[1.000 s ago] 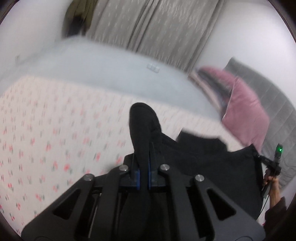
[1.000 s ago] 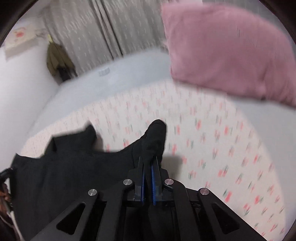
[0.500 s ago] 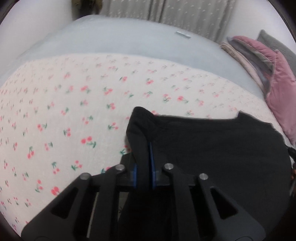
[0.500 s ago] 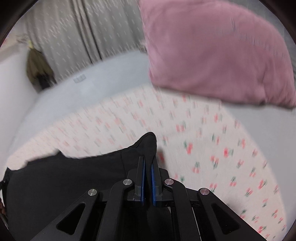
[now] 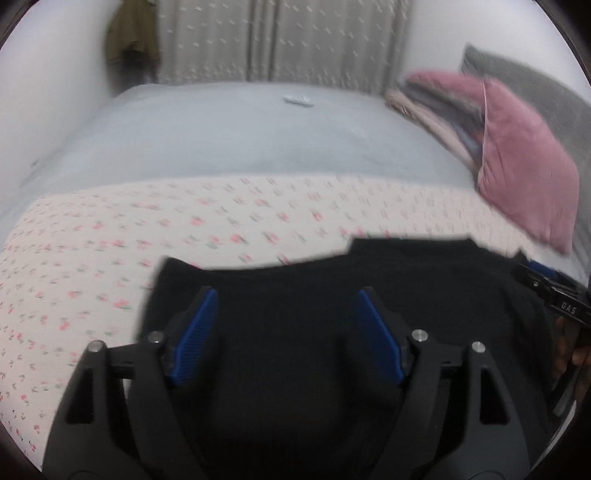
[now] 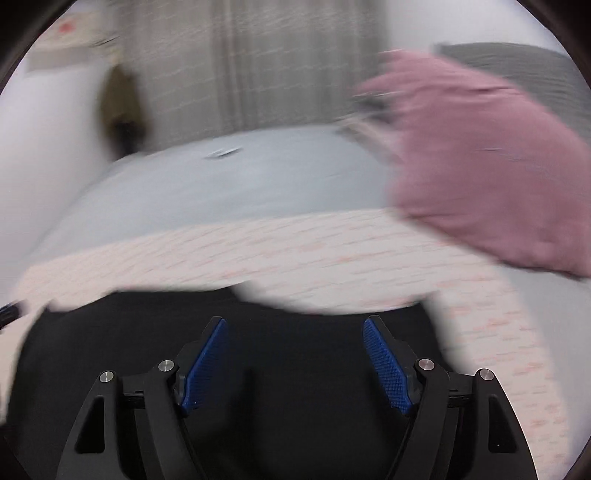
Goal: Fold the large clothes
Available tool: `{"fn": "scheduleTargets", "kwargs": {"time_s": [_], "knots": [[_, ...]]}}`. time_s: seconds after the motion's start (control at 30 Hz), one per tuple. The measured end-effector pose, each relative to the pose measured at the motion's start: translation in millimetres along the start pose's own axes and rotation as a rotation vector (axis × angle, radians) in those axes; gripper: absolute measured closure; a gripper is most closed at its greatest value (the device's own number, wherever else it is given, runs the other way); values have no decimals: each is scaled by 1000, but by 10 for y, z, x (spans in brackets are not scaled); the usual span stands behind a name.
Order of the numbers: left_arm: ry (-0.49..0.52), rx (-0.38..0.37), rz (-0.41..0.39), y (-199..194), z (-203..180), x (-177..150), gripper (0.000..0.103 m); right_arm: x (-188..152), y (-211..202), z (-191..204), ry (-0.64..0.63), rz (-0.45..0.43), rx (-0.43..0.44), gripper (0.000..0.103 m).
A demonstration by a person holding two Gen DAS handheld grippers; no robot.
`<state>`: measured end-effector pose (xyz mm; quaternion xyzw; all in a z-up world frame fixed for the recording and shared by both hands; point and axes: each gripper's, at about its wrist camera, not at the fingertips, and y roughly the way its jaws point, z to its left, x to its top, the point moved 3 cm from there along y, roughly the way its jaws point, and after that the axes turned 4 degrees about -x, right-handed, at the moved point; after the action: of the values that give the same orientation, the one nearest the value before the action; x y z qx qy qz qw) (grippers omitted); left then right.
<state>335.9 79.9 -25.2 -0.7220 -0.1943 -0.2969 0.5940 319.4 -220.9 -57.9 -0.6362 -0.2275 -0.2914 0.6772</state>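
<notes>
A large black garment (image 5: 424,280) lies flat on the cherry-print sheet (image 5: 92,251) of the bed. My left gripper (image 5: 286,295) hovers over the garment's left part; its jaws are opening, the blue pads (image 5: 194,339) wide apart and pressing on nothing. In the right wrist view, which is motion-blurred, the same black garment (image 6: 295,354) fills the lower frame. My right gripper (image 6: 295,323) is above it, jaws opening too, with cloth below but not gripped. The right gripper's black body (image 5: 554,295) shows at the right edge of the left wrist view.
A pink pillow (image 5: 524,162) and folded bedding (image 5: 436,103) sit at the bed's right, by a grey headboard (image 5: 535,77). A pale blue cover (image 5: 240,136) spans the far half. Curtains (image 5: 288,40) and a hanging olive coat (image 5: 133,33) stand behind.
Both grippers were shut on bunched black cloth; both have let go and their jaws now stand wide. The garment dropped flat, and both hands have pulled back over it.
</notes>
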Motion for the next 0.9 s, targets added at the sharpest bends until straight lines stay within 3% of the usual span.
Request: {"fn": "scheduleTargets", "kwargs": {"time_s": [0.07, 0.1, 0.17, 0.27, 0.37, 0.43, 0.5, 0.57, 0.73, 0.9], "knots": [[16, 47, 69, 229, 50, -113, 25, -84, 168, 260, -43, 47, 50, 26], [16, 101, 121, 362, 196, -205, 25, -115, 241, 288, -62, 69, 40, 26], [-16, 121, 155, 461, 473, -278, 25, -188, 399, 162, -72, 117, -7, 26], [-98, 160, 165, 413, 1010, -321, 21, -209, 486, -519, 47, 139, -50, 26], [-143, 234, 203, 329, 1455, -419, 17, -295, 493, -1292, 123, 186, -262, 26], [-178, 227, 202, 228, 1575, -475, 17, -382, 416, -1716, 258, 206, -272, 26], [-193, 226, 199, 116, 1567, -489, 17, -457, 270, -2022, 342, 210, -379, 26], [-182, 236, 175, -28, 1475, -484, 17, -475, 118, -2144, 390, 198, -382, 26], [-129, 142, 94, -513, 904, -539, 17, -400, -504, -1576, 255, 64, -322, 25], [-78, 36, 82, -844, 193, -733, 7, -522, -928, -883, 152, 34, -171, 24]]}}
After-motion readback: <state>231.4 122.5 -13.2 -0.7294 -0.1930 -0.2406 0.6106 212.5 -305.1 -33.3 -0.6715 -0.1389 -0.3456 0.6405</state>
